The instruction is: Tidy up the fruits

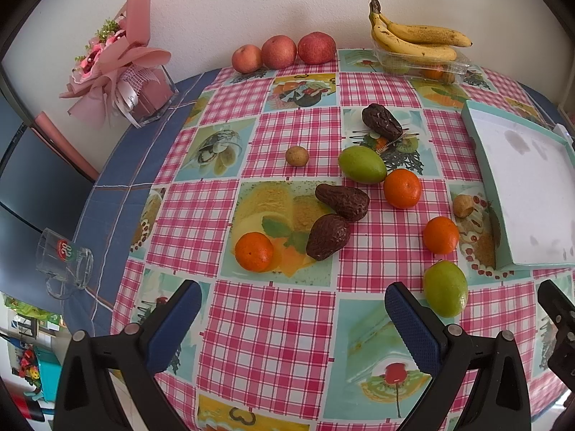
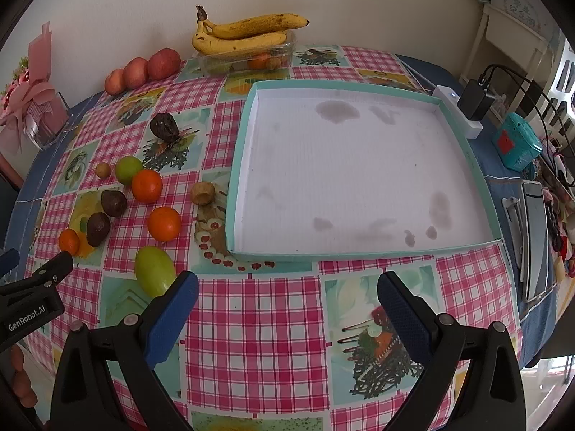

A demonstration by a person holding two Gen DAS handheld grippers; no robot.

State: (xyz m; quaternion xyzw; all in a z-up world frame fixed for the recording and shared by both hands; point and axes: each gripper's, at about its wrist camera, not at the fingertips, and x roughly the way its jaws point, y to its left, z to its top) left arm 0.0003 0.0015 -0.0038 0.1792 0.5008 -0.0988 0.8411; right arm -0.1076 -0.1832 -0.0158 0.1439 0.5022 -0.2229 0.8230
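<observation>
Both tools hang over the near edge of the checked tablecloth (image 1: 273,323). The left gripper (image 1: 293,327) is spread wide with nothing between its blue pads, and the right gripper (image 2: 287,316) is just as wide and equally bare.

Nearest is a green fruit (image 1: 445,287), just beyond the left gripper's right finger. It looks smooth and firm, likely slippery, so a grip across its short middle suits it. Past it lie 3 oranges: one on the left (image 1: 254,251), one nearer the tray (image 1: 440,235) and one further back (image 1: 402,188). Round, fairly firm and light, they should roll if nudged; pads square across the widest part would hold.

Between them 2 dark wrinkled fruits (image 1: 334,222) touch each other; their skin looks soft, so a gentle squeeze across the belly seems wise. A 2nd green fruit (image 1: 362,164), a 3rd dark fruit (image 1: 381,121) and 2 small brown ones (image 1: 297,155) (image 1: 463,205) sit beyond.

The teal tray (image 2: 248,133) stands empty to the right, a probable destination. At the wall rest 3 apples (image 1: 280,51) and bananas (image 1: 417,36) on a clear box.
</observation>
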